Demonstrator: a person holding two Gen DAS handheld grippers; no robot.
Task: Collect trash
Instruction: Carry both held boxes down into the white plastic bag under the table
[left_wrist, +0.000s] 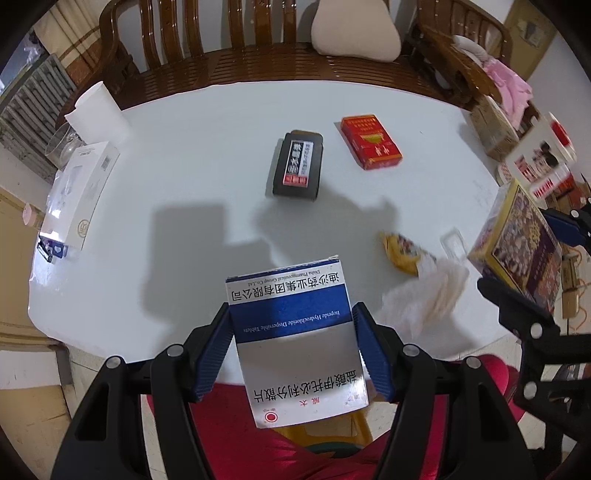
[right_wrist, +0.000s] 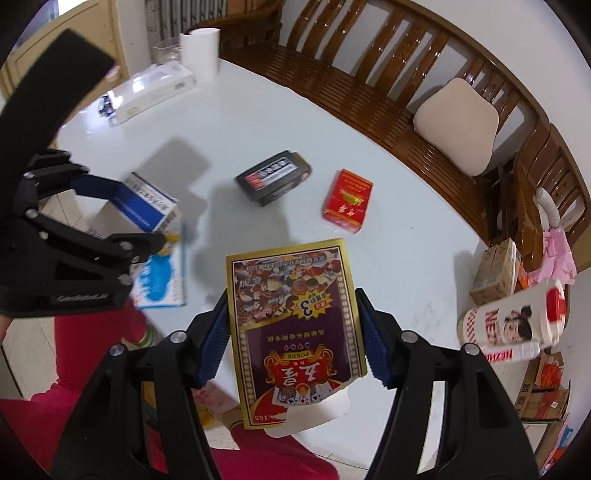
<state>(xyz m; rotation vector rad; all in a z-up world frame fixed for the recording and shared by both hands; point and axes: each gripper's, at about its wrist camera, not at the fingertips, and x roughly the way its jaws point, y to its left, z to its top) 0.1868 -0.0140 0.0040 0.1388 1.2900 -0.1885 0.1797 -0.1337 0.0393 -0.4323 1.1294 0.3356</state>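
- The left gripper (left_wrist: 291, 332), black with blue ribbed pads, is clamped on a blue, white and silver cardboard medicine box (left_wrist: 295, 332); the box is held by its two long sides and lifted over the near edge of the white round table (left_wrist: 184, 184)
- The right gripper (right_wrist: 291, 328) of the same make holds a gold-bordered purple poker-card box (right_wrist: 295, 332) between its pads, raised over the table's near edge; a white flap hangs open at its lower end
- In the left wrist view the card box (left_wrist: 517, 254) and right gripper show at the right edge; in the right wrist view the medicine box (right_wrist: 147, 203) and left gripper (right_wrist: 140, 214) show at the left
- A black rectangular cigarette box (left_wrist: 297, 166) lies flat near the middle of the table, with a red cigarette pack (left_wrist: 371, 142) just beside it, apart
- A crumpled white tissue (left_wrist: 424, 295) lies near the table's near edge, touching a yellow printed wrapper (left_wrist: 400, 253)
- A long white carton (left_wrist: 79, 195) rests at the table's far left, next to a white paper roll (left_wrist: 98, 114)
- A brown wooden bench (left_wrist: 258, 66) stands behind the table, a beige cushion (left_wrist: 354, 33) leaning on its back
- Red clothing (left_wrist: 295, 458) shows below both grippers
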